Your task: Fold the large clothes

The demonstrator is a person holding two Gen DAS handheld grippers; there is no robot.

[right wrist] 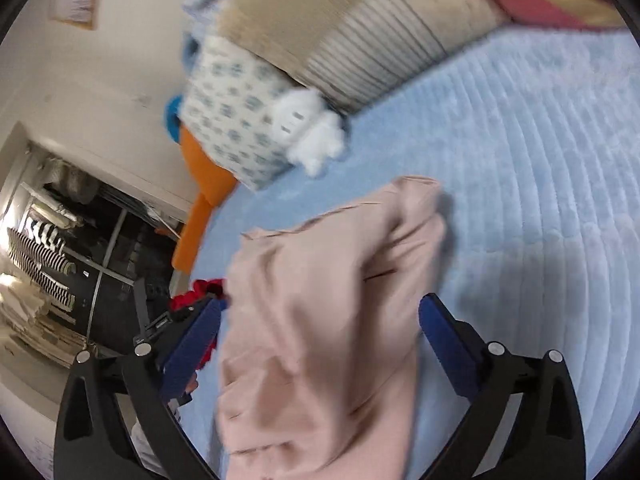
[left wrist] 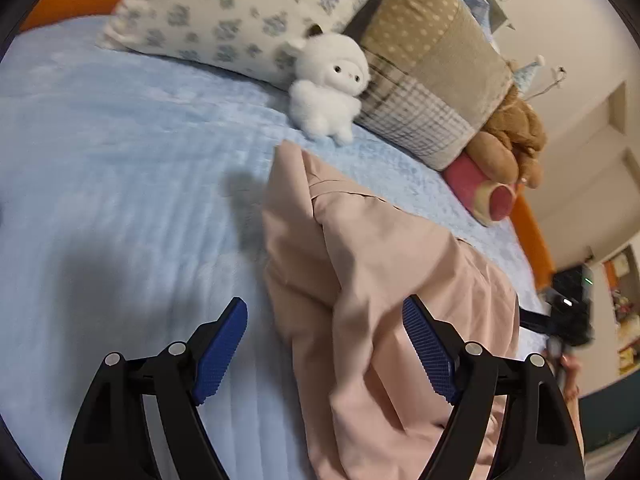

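Garment: a pale pink garment lies bunched in a loose heap on the light blue bedspread, short of the pillows.
Left gripper: jaws wide apart, blue pads clear of the cloth; nothing pinched, with the heap's edge lying under the gap.
Right gripper: jaws spread wide over the pink fabric; the view is blurred, but the pads seem not to press it.
Bedhead: a white plush toy sits against a floral pillow and a patchwork cushion.
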